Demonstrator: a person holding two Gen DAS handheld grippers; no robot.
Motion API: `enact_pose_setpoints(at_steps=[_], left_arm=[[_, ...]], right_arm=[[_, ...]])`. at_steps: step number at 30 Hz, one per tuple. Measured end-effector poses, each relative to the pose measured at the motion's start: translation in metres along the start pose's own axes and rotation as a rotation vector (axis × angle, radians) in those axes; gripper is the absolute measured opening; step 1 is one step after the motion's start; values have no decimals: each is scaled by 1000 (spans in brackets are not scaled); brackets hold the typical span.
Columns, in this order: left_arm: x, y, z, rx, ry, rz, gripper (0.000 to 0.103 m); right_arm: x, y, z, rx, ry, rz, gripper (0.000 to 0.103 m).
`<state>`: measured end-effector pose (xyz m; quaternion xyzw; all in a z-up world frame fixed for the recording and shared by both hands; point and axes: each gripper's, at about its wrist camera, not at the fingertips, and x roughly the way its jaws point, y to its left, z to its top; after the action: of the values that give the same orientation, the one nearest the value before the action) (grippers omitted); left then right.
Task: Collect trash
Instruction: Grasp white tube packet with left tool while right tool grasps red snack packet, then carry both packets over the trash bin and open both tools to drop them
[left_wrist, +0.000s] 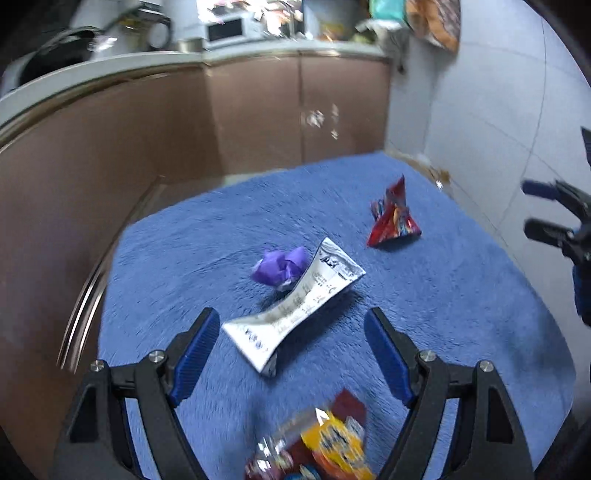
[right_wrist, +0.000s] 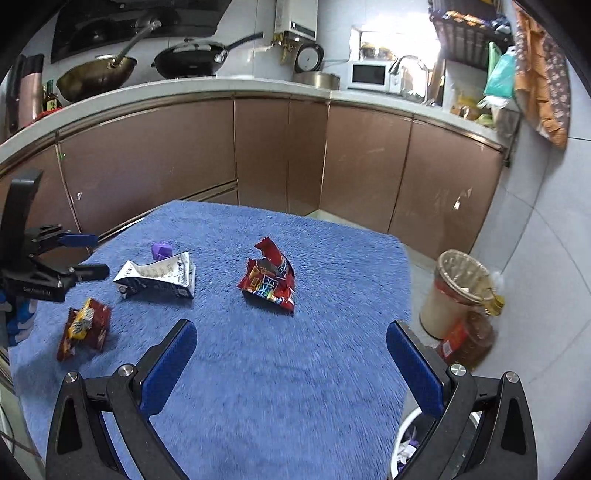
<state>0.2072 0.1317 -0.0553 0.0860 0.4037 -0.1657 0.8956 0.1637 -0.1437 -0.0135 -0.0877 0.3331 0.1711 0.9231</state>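
Several pieces of trash lie on a blue towel-covered table (left_wrist: 424, 295) (right_wrist: 295, 369). A white flattened carton (left_wrist: 291, 310) (right_wrist: 155, 278) lies just ahead of my open, empty left gripper (left_wrist: 291, 332). A purple crumpled wrapper (left_wrist: 280, 266) (right_wrist: 161, 250) sits right behind it. A red snack wrapper (left_wrist: 393, 218) (right_wrist: 269, 277) lies ahead of my open, empty right gripper (right_wrist: 291, 343). A red and yellow wrapper (left_wrist: 325, 443) (right_wrist: 83, 326) lies under the left gripper. The left gripper shows at the left of the right wrist view (right_wrist: 85, 254), the right gripper at the right edge of the left wrist view (left_wrist: 535, 210).
A lined trash bin (right_wrist: 461, 291) stands on the floor right of the table, with a bottle (right_wrist: 469, 336) beside it. Another bin (right_wrist: 410, 443) shows under the table's near right corner. Brown cabinets (right_wrist: 258, 155) and a cluttered counter run behind.
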Motion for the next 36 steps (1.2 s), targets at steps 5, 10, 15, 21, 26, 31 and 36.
enact_pose_setpoints(at_steps=[5, 10, 15, 21, 26, 31, 36], left_arm=[[41, 12, 12, 28, 103, -65, 79], [64, 11, 10, 59, 163, -95, 74], [75, 10, 8, 81, 190, -104, 56], [76, 7, 9, 91, 196, -116, 34], [65, 0, 12, 102, 165, -103, 25], [37, -8, 17, 86, 118, -101, 24], [-1, -26, 21, 79, 44, -108, 24]], right_arm=[[48, 0, 18, -2, 69, 40, 103], [100, 4, 33, 2, 115, 74, 103], [143, 10, 41, 1, 160, 86, 102], [182, 8, 37, 42, 252, 115, 66], [180, 1, 32, 87, 257, 149, 43], [148, -1, 27, 84, 223, 157, 29], [97, -5, 20, 102, 162, 167, 29]])
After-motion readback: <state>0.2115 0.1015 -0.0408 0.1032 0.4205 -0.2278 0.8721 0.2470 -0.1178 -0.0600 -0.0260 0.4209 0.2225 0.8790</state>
